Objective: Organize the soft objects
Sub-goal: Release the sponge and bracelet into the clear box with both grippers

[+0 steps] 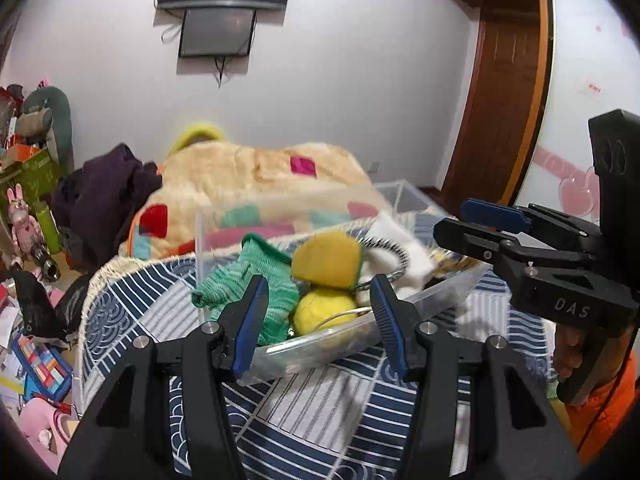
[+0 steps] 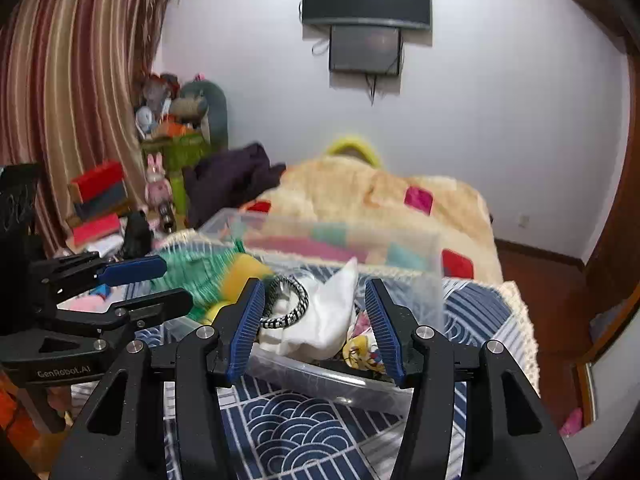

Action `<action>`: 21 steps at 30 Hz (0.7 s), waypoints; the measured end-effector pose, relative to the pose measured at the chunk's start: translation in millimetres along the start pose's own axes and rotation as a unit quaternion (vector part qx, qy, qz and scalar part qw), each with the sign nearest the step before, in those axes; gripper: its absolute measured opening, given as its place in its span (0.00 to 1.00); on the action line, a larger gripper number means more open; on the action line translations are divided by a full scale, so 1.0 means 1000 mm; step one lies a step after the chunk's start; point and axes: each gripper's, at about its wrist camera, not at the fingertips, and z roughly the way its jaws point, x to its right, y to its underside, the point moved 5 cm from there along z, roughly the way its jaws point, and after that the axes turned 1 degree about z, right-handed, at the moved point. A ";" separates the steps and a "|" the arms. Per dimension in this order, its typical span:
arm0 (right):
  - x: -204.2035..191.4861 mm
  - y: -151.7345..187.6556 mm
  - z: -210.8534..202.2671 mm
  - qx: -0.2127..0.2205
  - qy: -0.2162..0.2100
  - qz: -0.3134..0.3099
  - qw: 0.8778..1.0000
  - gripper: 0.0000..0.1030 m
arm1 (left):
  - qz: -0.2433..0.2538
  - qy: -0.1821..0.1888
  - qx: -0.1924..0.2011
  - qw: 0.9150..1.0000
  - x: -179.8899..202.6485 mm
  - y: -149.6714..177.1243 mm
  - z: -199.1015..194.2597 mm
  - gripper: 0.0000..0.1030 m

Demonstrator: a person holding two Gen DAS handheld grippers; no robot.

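Both grippers, left (image 1: pixel 316 316) and right (image 2: pixel 316 320), hang with jaws apart and empty over the clear plastic bin (image 1: pixel 320 344) on the blue patterned cloth (image 1: pixel 304 412); green knit fabric (image 1: pixel 256 280), yellow sponge (image 1: pixel 326 260) and white cloth (image 2: pixel 324 312) sit inside.

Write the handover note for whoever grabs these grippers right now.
Left gripper: jaws open, empty, in front of the bin's left end.
Right gripper: jaws open, empty, in front of the bin's right end.
Clear bin sits on the blue patterned cloth. Inside: green knit, yellow sponge, yellow ball, white cloth, black-and-white braided cord, printed fabric.
Done: these soft items are in the bin.
Left: nothing loose shows on the cloth; check outside view.
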 end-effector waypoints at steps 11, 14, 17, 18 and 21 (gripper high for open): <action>-0.015 -0.007 -0.065 0.079 -0.021 0.007 0.997 0.78 | 0.016 -0.001 0.093 0.996 0.031 -0.008 -0.078 0.65; -0.018 -0.004 -0.073 0.092 -0.013 0.005 0.996 0.81 | 0.019 -0.010 0.113 0.993 0.038 -0.001 -0.094 0.75; -0.021 0.001 -0.078 0.098 -0.015 0.008 0.995 0.85 | 0.012 -0.005 0.125 0.992 0.042 0.004 -0.100 0.81; -0.021 0.002 -0.078 0.098 -0.015 0.007 0.995 0.88 | 0.012 -0.005 0.127 0.992 0.044 0.006 -0.101 0.81; -0.025 0.007 -0.082 0.113 0.006 0.000 0.994 1.00 | 0.023 -0.019 0.132 0.991 0.048 0.010 -0.104 0.84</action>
